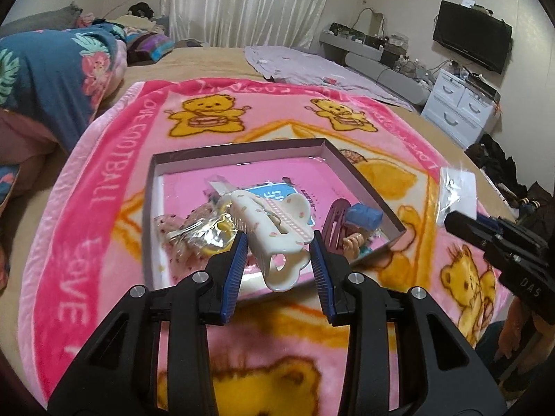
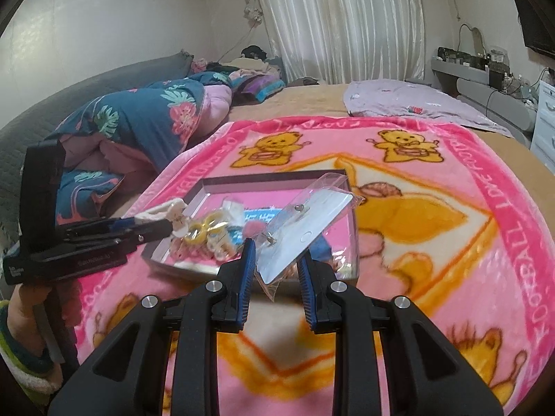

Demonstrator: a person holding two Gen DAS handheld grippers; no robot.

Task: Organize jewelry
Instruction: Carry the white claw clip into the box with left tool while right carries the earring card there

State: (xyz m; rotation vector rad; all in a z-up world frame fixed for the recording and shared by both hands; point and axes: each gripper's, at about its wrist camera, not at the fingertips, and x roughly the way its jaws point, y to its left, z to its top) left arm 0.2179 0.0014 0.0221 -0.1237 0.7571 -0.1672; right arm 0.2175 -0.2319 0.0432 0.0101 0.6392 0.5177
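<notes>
My left gripper (image 1: 279, 242) is shut on a cream hair claw clip (image 1: 274, 232) with pink specks, held above the near edge of the shallow box (image 1: 360, 176). The box holds several items: a yellow piece in clear wrap (image 1: 208, 232), a mauve snap clip (image 1: 334, 216) and a blue block (image 1: 364, 216). My right gripper (image 2: 275, 253) is shut on a clear plastic bag with a white earring card (image 2: 305, 232), held over the box's near right side (image 2: 355, 228). The left gripper with the claw clip (image 2: 171, 213) shows at the left in the right wrist view.
The box lies on a pink teddy-bear blanket (image 1: 104, 180) spread on a bed. A folded floral quilt (image 1: 52, 79) lies at the left, a lilac cloth (image 1: 312, 66) at the back. White drawers (image 1: 461, 104) and a TV (image 1: 471, 40) stand at the right.
</notes>
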